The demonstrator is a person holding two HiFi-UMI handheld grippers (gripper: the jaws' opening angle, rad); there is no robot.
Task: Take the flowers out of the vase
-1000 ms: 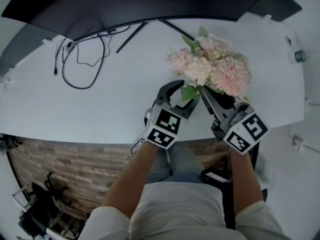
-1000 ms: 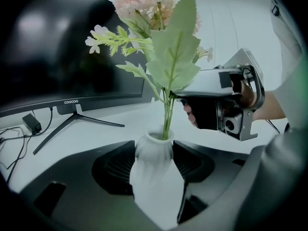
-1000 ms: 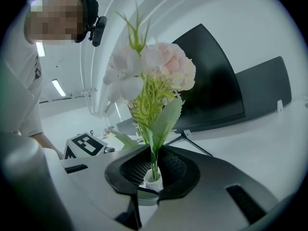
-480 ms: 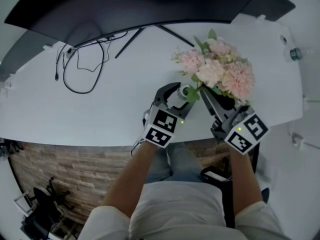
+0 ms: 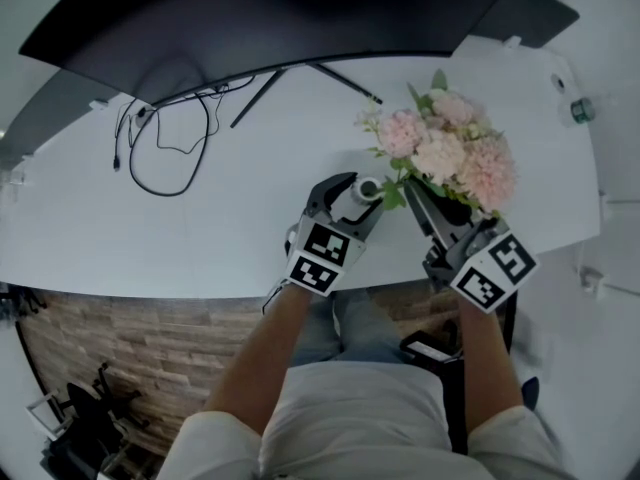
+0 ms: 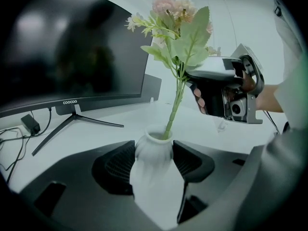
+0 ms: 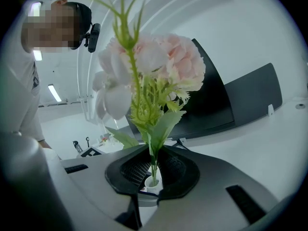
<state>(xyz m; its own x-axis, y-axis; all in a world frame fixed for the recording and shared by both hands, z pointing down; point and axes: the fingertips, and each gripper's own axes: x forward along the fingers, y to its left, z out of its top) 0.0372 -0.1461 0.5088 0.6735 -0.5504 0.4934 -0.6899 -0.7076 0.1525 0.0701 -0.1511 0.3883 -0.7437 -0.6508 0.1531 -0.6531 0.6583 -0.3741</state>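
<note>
White desktop [image 5: 200,218]; left gripper [image 5: 366,192] clamps the ribbed white vase [image 6: 153,153], likely to anchor it; right gripper [image 7: 153,172], just above the vase, pinches the pink fabric flowers [image 5: 450,153] by their green stem [image 6: 174,109], its foot inside the vase mouth.

Flowers [image 5: 448,154] higher out of vase [image 5: 368,188]

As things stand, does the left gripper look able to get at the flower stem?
Probably not: the left gripper is shut on the white vase, and the right gripper pinches the stem above its mouth.
</note>
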